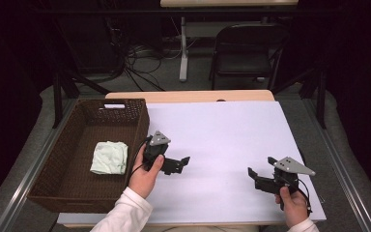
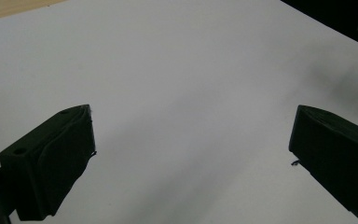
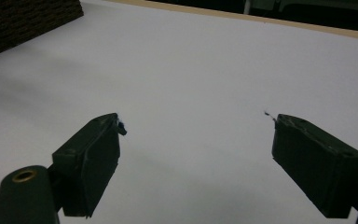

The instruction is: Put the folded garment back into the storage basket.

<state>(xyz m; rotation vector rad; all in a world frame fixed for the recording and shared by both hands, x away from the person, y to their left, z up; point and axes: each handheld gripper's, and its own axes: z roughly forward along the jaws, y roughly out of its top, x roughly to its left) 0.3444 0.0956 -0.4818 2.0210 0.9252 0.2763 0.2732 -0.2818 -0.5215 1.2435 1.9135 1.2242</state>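
There are 2 black two-jaw grippers on the go here, 1 dark brown woven basket [image 1: 137,126] and 1 pale green folded cloth [image 1: 109,157]. All of it sits on 1 white board [image 1: 222,135] laid over a light wooden table [image 1: 188,95].

The cloth is a soft, slightly rumpled square, folded over on itself, paler than anything round it. It lies flat on the basket floor, towards the basket's right wall and roughly midway along its length, touching neither gripper.

The left gripper [image 1: 182,163] is held in the person's left hand [image 1: 145,175], just to the right of the basket's right wall, low over the board, its jaws pointing right towards the middle of the board. In the left gripper view its 2 jaws stand wide apart with bare white board between them.

The right gripper [image 1: 252,174] is in the right hand [image 1: 293,205] near the board's front right corner, well apart from the cloth, its jaws pointing left towards the other gripper. Its jaws are spread wide too, with nothing between them. Both white sleeves come in from the near edge.
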